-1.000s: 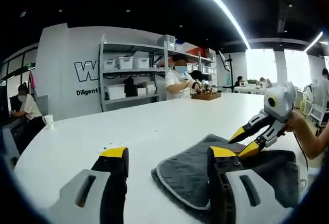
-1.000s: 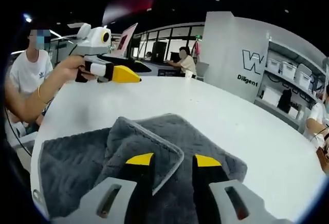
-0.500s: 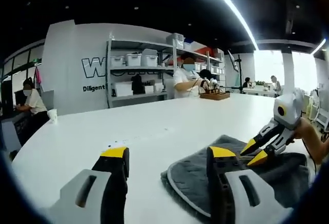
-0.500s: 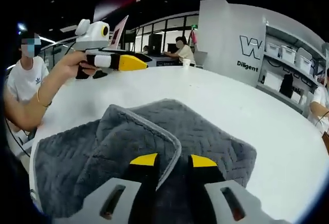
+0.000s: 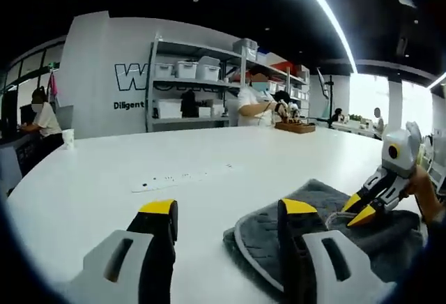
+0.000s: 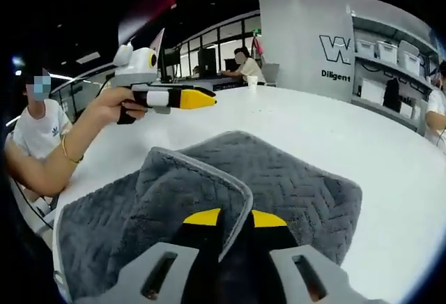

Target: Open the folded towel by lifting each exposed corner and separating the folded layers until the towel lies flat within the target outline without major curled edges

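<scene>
2 layers of the grey towel [image 6: 293, 185] are plain to us, so we judge the unfolding barely begun: a folded flap with a pale piped edge lies over the lower layer, its corner turned toward our right gripper [image 6: 235, 217]. No target outline shows on the white bench [image 5: 139, 171]. What is left, as we read it, is lifting this flap clear, spreading whatever other folds remain, and smoothing the edges.

In the right gripper view our yellow-tipped fingers [image 6: 203, 217] stand close together on either side of the flap's piped corner, and they look clamped on it, though we cannot see the pads themselves meet the cloth. The towel fills the lower half of that view and lies near the bench's rounded edge on the person's side.

In the left gripper view the left gripper [image 5: 228, 213] has its fingers wide apart and holds nothing. The towel [image 5: 327, 213] lies off to its right: one finger stands in front of the towel's piped edge, the other over bare bench, and whether either touches we cannot tell. The right gripper [image 5: 369, 203] shows there too, tips down at the towel's top
</scene>
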The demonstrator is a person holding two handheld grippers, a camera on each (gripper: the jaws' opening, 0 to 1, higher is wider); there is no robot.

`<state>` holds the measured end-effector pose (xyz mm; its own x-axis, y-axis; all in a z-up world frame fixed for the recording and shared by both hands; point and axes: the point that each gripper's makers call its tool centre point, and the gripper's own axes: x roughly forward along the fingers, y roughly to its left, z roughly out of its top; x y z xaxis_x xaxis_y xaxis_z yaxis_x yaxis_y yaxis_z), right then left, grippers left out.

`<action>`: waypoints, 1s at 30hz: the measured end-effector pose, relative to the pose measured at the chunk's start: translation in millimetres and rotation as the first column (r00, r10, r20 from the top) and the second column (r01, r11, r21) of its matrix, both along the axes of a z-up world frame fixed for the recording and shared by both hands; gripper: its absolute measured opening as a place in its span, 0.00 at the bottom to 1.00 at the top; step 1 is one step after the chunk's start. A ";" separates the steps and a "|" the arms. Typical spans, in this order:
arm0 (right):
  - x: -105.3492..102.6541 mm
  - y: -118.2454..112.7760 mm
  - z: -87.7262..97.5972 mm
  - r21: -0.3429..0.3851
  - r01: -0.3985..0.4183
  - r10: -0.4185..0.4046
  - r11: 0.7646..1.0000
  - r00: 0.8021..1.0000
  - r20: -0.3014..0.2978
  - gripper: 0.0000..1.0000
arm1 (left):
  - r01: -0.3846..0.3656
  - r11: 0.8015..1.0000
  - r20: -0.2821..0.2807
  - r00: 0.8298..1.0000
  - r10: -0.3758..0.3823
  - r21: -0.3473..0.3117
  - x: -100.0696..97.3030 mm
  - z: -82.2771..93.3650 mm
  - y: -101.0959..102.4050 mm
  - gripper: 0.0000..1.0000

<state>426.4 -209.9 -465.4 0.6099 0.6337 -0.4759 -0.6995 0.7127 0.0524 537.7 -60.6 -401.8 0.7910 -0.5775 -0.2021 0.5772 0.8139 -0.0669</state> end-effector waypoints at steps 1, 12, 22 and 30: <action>0.1 0.3 -0.1 0.004 0.000 0.000 1.000 1.000 -0.001 0.07 | 0.001 1.000 -0.005 1.000 -0.001 -0.002 0.2 -1.9 -0.2 0.56; -6.8 6.6 15.1 0.002 -0.062 0.061 0.998 0.993 0.101 0.00 | 0.022 1.000 -0.072 0.997 -0.022 -0.004 -0.6 -28.6 -10.8 0.54; -19.6 13.1 28.9 -0.010 -0.111 0.111 0.994 0.981 0.160 0.00 | 0.044 0.999 -0.105 0.994 -0.044 -0.003 -8.1 -42.2 -17.2 0.50; -28.2 19.4 33.1 -0.010 -0.142 0.141 0.990 0.973 0.181 0.00 | 0.051 0.999 -0.122 0.991 -0.052 -0.016 -11.7 -46.3 -20.3 0.44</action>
